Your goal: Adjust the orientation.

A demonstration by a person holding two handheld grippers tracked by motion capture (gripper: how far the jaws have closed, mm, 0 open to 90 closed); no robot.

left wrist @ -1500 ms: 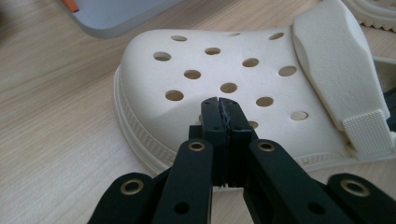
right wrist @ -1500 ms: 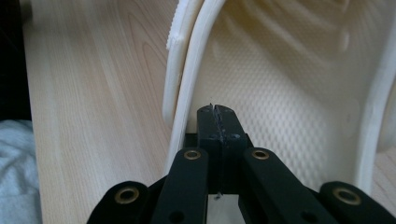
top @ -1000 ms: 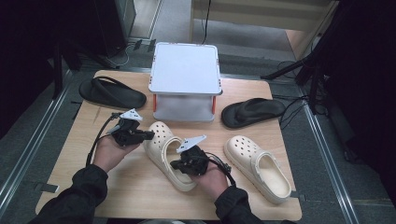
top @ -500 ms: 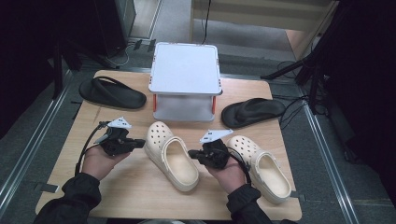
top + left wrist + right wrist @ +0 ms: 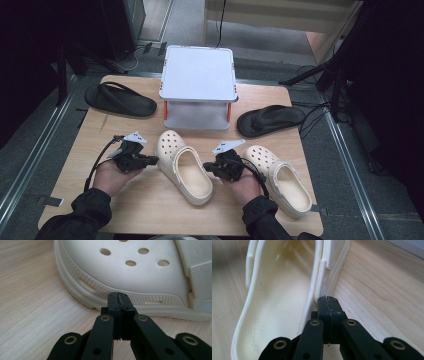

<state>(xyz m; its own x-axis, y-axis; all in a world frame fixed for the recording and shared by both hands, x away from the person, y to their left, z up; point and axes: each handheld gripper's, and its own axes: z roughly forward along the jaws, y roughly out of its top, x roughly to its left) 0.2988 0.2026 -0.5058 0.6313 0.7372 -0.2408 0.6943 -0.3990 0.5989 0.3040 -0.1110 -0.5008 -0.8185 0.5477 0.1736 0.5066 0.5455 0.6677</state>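
A cream clog (image 5: 182, 165) lies mid-table, toe towards the back. Its mate (image 5: 280, 177) lies to the right. My left gripper (image 5: 153, 160) is shut and empty, its tip just left of the middle clog's toe side. In the left gripper view the shut gripper (image 5: 118, 297) points at the clog's perforated toe (image 5: 130, 270), just short of its sole rim. My right gripper (image 5: 207, 168) is shut and empty between the two clogs. In the right gripper view it (image 5: 328, 300) sits by the middle clog's (image 5: 279, 295) outer wall.
A white box-like stand (image 5: 198, 75) on orange legs is at the back centre. A black flip-flop (image 5: 120, 100) lies back left, another (image 5: 270, 120) right of the stand. The wooden table (image 5: 150, 210) has bare room at the front left.
My right hand has moved right, off the middle clog into the gap between the clogs. My left hand has drawn back left and towards the front. Both grippers stay shut.
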